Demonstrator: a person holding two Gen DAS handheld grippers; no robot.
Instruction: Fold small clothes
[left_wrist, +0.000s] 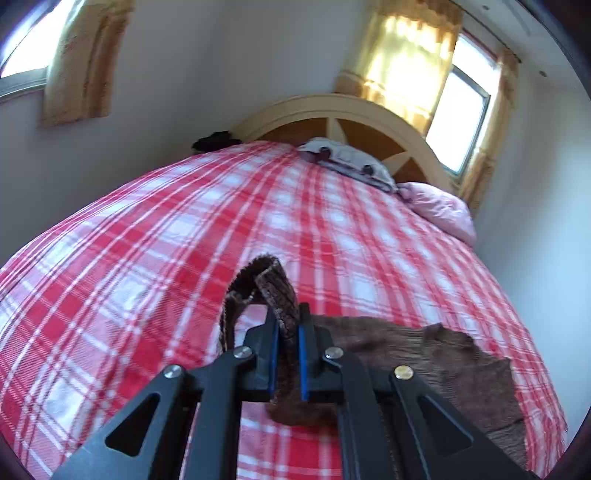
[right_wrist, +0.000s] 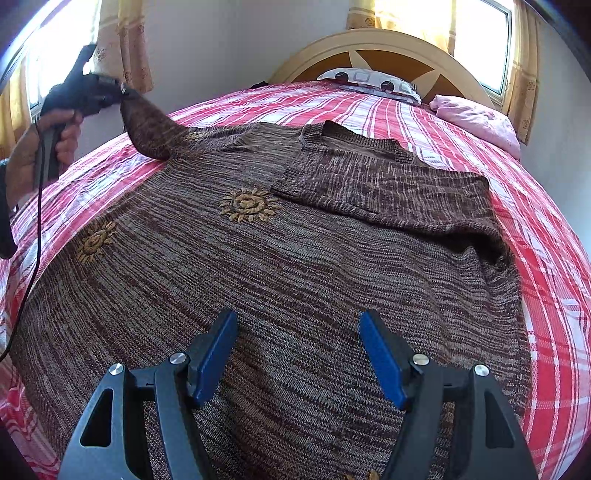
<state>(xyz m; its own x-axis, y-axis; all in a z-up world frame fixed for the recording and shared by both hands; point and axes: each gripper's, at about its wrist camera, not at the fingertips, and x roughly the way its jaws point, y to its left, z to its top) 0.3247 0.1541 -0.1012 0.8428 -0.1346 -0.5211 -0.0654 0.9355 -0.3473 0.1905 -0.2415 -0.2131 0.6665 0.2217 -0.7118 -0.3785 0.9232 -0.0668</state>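
Sunlight is coming through yellow curtains (right_wrist: 406, 14) behind a big bed with a red and white checked cover (right_wrist: 443, 122). A round wooden headboard (right_wrist: 384, 44) is standing at the far end, with a spotted pillow (right_wrist: 369, 79) and a pink pillow (right_wrist: 476, 118) lying in front of it.

A brown knit sweater (right_wrist: 277, 277) with little yellow suns sewn on it is lying flat across the cover. Its right side (right_wrist: 388, 184) is already lying folded in over the middle.

The left gripper (left_wrist: 288, 350) is pinching the sweater's ribbed edge (left_wrist: 280, 295) tight between its blue pads (left_wrist: 301, 362). In the right wrist view, a hand (right_wrist: 48, 144) is holding this gripper up off the bed, and the left sleeve part of the sweater (right_wrist: 151, 129) is hanging from it in a little tent.

The right gripper (right_wrist: 297, 354) is hanging over the near part of the sweater with its fingers spread wide. Nothing is sitting between them.

It looks like the left side is getting folded now. I think the next move is carrying that lifted part across and laying it down over the middle, to match the folded right side. The left gripper needs to keep pinching until the part is lying flat, or the knit may slip and bunch up. The right gripper might help by holding the body down.
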